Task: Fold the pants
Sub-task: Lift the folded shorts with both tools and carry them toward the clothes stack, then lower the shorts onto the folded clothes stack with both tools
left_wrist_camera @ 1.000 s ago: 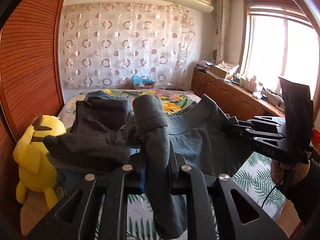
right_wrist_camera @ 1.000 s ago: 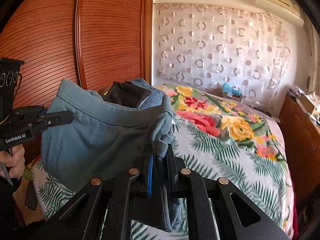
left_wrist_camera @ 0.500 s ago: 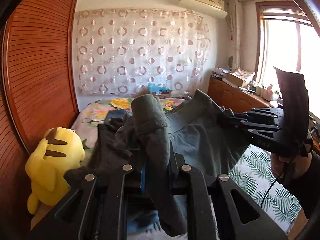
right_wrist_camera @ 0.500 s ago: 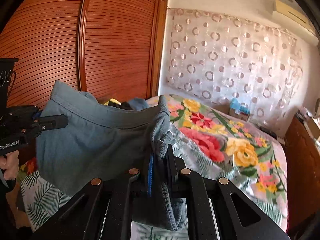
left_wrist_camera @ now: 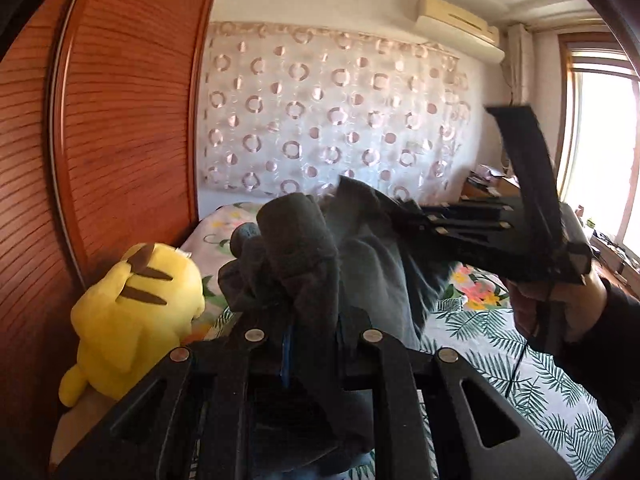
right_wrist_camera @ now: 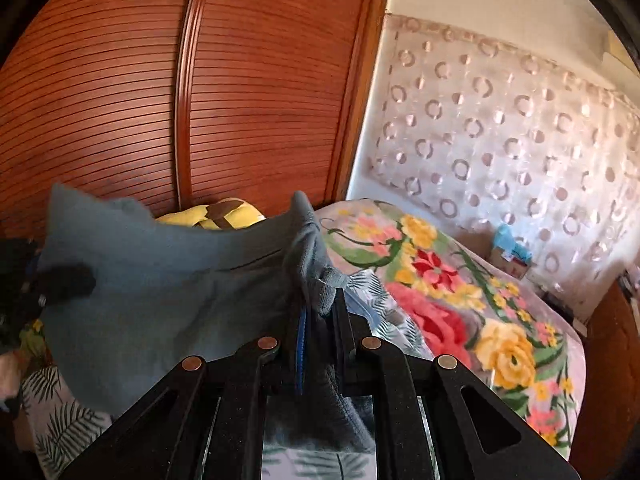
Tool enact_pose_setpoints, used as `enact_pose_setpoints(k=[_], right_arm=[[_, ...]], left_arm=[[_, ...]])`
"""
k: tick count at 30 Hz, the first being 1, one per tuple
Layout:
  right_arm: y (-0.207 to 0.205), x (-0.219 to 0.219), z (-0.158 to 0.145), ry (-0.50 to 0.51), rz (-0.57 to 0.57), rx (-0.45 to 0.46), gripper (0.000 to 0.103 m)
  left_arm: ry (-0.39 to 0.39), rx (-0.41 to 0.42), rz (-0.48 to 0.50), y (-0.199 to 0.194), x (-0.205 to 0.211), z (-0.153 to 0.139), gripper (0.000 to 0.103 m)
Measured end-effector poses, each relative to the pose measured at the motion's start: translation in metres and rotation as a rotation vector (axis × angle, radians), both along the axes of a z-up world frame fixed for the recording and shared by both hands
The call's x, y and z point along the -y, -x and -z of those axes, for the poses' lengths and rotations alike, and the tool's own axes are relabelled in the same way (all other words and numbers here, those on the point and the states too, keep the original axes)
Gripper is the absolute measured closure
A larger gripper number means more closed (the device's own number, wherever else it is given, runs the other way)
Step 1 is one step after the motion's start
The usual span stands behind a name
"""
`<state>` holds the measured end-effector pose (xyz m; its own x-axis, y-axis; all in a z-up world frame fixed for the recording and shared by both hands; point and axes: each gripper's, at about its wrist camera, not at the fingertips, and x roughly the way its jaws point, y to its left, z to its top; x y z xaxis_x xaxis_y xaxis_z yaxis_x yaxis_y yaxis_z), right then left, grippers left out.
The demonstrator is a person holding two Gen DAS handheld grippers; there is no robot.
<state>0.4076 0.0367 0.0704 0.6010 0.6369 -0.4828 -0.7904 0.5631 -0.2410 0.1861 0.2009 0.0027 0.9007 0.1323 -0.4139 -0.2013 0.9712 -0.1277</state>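
Observation:
The grey-blue pants (right_wrist_camera: 168, 280) hang stretched in the air between both grippers, above the bed. My left gripper (left_wrist_camera: 310, 320) is shut on one bunched corner of the pants (left_wrist_camera: 304, 248). My right gripper (right_wrist_camera: 320, 312) is shut on the other corner; it also shows in the left wrist view (left_wrist_camera: 404, 210), pinching the cloth at the right. The left gripper shows blurred at the left edge of the right wrist view (right_wrist_camera: 68, 280). The lower part of the pants is hidden below the gripper bodies.
A yellow plush toy (left_wrist_camera: 136, 308) sits by the wooden wardrobe (left_wrist_camera: 100, 140) at the left. The bed (right_wrist_camera: 460, 300) with a floral and leaf cover lies below. A patterned curtain (left_wrist_camera: 340, 120) is behind, a window (left_wrist_camera: 600, 152) and low cabinet at right.
Both grippers have risen and tilted up with the pants, lifting the cloth off the bed. The two grippers have come closer together, so the held edge sags and bunches more.

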Motion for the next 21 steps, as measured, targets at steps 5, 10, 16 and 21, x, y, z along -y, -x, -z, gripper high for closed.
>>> enact_pose_setpoints(k=[5,10,16,21], right_arm=[[-0.015,-0.022,0.012,0.056,-0.042,0.014,0.092],[-0.026,-0.037,0.018,0.083,-0.068,-0.003,0.092],[-0.033,-0.04,0.019,0.096,-0.047,-0.041,0.084],[-0.037,-0.028,0.011,0.046,0.0,-0.057,0.068]], left_arm=[[0.043,-0.012,-0.053,0.003,-0.009,0.013,0.086],[0.065,-0.005,-0.113,0.005,-0.011,0.023,0.086],[0.063,-0.04,-0.135,0.004,-0.01,0.033,0.07],[0.066,-0.066,-0.112,0.004,-0.009,0.037,0.055]])
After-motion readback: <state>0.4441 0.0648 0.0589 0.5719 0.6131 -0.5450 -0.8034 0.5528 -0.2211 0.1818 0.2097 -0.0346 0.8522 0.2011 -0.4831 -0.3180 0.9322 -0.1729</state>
